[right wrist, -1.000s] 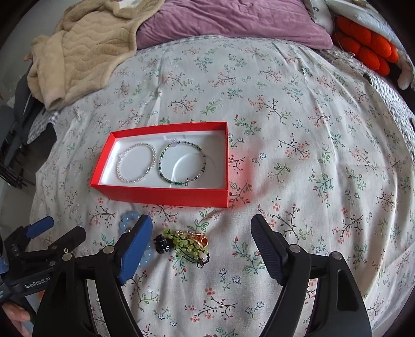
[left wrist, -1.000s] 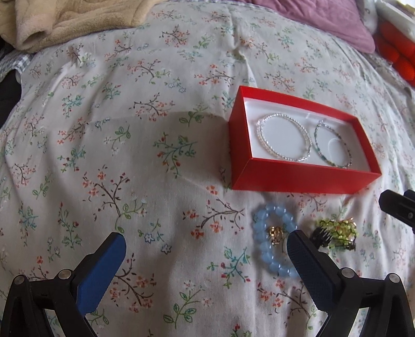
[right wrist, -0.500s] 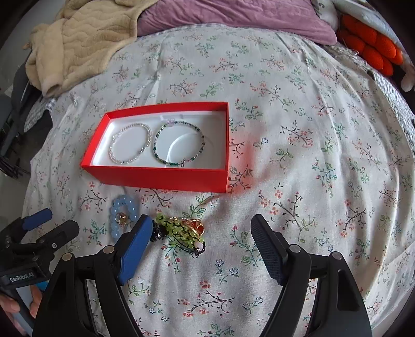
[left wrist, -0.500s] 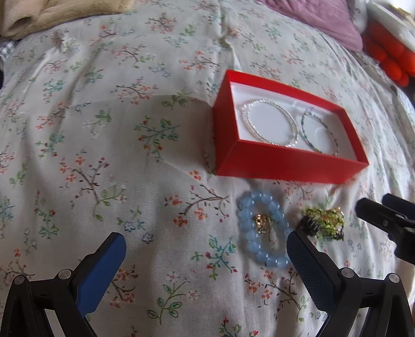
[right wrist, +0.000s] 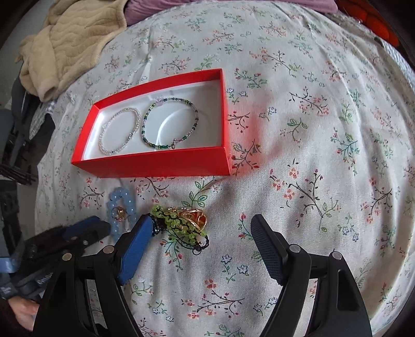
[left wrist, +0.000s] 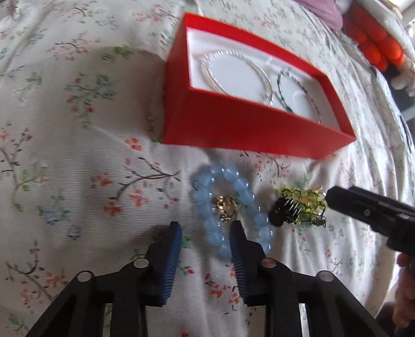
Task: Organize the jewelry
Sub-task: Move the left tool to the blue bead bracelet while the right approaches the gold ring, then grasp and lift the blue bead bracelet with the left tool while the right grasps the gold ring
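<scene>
The bed (right wrist: 324, 77) takes up nearly everything, one broad floral bedspread with a single beige blanket (right wrist: 72, 39) bunched at its far left corner and a purple pillow (right wrist: 155, 7) beside that. Something orange and lumpy (left wrist: 373, 44) sits at the far right edge.

On the spread lies one red box (right wrist: 166, 163), open, lined in white. It holds two bracelets side by side: a pale pearl-like bracelet (right wrist: 119, 132) on the left and a dark green beaded bracelet (right wrist: 170, 123) on the right, apart from each other and both flat on the lining.

Two more pieces lie loose on the bedspread just near of the box. The blue bead bracelet (left wrist: 228, 207) is the left one, a ring of large pale-blue beads with a small gold charm (left wrist: 224, 206) in its middle. Just beside it to the right is one tangle of yellow-green beads on black cord (right wrist: 181, 225), with a gold ornament (right wrist: 195, 217) on top.

There are two grippers. The left gripper (left wrist: 206, 228) is narrowed, its blue pads a short way apart, straddling the near side of the blue bead bracelet; I cannot tell whether the pads touch the beads. The right gripper (right wrist: 201, 228) stands wide, its left pad at the edge of the green tangle, holding nothing.
</scene>
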A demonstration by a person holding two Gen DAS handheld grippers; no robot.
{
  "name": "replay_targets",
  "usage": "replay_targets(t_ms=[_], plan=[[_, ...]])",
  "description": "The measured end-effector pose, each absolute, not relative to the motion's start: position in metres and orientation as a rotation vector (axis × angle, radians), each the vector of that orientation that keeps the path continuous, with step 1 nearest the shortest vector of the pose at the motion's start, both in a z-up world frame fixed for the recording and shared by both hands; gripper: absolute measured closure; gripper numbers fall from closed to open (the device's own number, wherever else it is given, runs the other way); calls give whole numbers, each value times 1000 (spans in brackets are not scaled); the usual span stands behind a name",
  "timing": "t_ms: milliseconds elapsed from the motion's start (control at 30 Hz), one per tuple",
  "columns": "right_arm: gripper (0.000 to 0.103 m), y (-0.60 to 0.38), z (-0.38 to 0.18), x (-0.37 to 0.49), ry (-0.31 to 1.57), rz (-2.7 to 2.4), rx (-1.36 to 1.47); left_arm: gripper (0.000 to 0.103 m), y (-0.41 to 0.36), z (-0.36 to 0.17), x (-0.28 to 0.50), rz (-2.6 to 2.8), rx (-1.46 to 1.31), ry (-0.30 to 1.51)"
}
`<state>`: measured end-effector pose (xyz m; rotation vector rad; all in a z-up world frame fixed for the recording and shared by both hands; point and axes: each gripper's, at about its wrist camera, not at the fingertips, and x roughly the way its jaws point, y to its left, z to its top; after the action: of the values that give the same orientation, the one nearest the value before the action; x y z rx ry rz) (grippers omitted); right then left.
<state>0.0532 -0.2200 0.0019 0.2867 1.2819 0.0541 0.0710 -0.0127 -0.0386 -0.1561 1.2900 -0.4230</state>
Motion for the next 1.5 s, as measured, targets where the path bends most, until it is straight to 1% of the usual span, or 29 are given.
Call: replay_targets(t_ms=[67, 133, 200, 233, 300, 400, 567, 633, 700, 767, 1000, 1267, 1400, 1500], plan=[[23, -221, 3, 54, 1276, 56, 293, 72, -19, -40, 70, -418, -127, 1289], [25, -223, 3, 54, 1270, 56, 292, 72, -23, -41, 70, -413, -113, 1286], [33, -223, 3, 56, 1269, 61, 295, 72, -28, -41, 72, -407, -101, 1284], [36, -223, 2, 57, 1272, 61, 297, 72, -29, -42, 72, -404, -94, 1282], [45, -223, 0, 60, 1277, 62, 299, 72, -34, -43, 73, -393, -73, 1277], [53, -224, -4, 61, 1282, 59, 314, 72, -43, -44, 74, -379, -33, 1265], [57, -223, -4, 63, 1281, 70, 322, 73, -59, -45, 67, -354, 80, 1223], [57, -224, -3, 63, 1274, 75, 329, 78, -64, -46, 66, -349, 114, 1208], [56, -227, -1, 62, 1263, 78, 338, 91, -65, -46, 65, -335, 149, 1197], [56, -229, 1, 63, 1244, 89, 348, 94, -63, -45, 67, -341, 147, 1200], [56, -240, -4, 63, 1259, 82, 419, 94, -31, -40, 60, -388, 93, 1218], [57, -231, -2, 61, 1268, 121, 397, 94, 12, -22, 48, -373, 60, 1198], [71, -232, -2, 60, 1276, 119, 387, 94, 27, -13, 50, -355, 44, 1177], [77, -236, -4, 60, 1286, 113, 404, 93, 29, -16, 54, -351, 27, 1189]])
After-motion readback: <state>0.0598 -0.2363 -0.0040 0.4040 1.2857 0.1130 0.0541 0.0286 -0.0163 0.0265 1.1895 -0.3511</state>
